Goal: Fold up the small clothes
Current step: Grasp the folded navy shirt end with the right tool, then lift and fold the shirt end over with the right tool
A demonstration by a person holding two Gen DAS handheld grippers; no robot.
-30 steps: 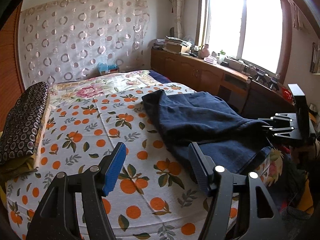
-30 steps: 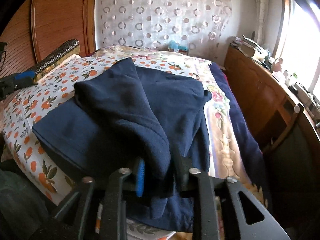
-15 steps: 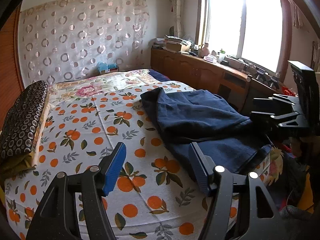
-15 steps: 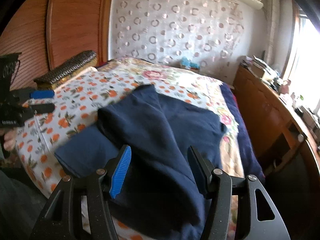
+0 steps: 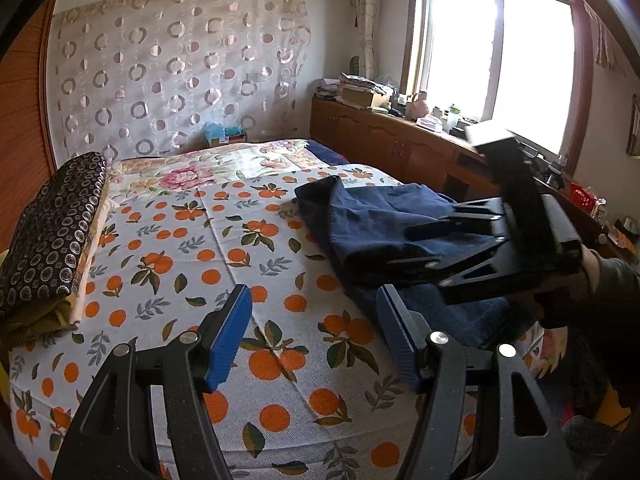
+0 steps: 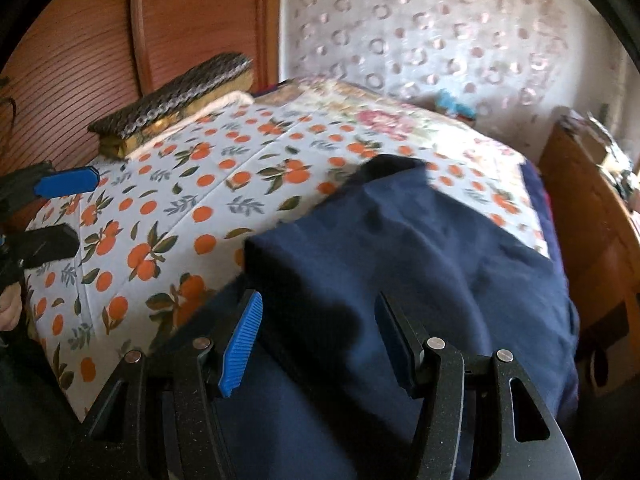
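- The navy garment [image 6: 400, 264] lay partly folded on the bed [image 5: 224, 240], on the orange-print sheet, spreading out ahead of the right gripper [image 6: 320, 340] and under its fingers.
- Right fingers [image 6: 242, 340]: spread apart after just opening, with nothing clamped; the cloth lay beneath the gap, not pressed by the pads.
- Left gripper [image 5: 314, 336]: fingers spread apart and empty, over bare sheet, with the garment's near edge just right of its right finger.
- In the left view, the right gripper [image 5: 404, 248] hovered over the garment, held by a hand [image 5: 592, 272] in a dark sleeve.
- A folded patterned blanket [image 5: 52, 232] lay well left of the left fingers, at the bed's edge.
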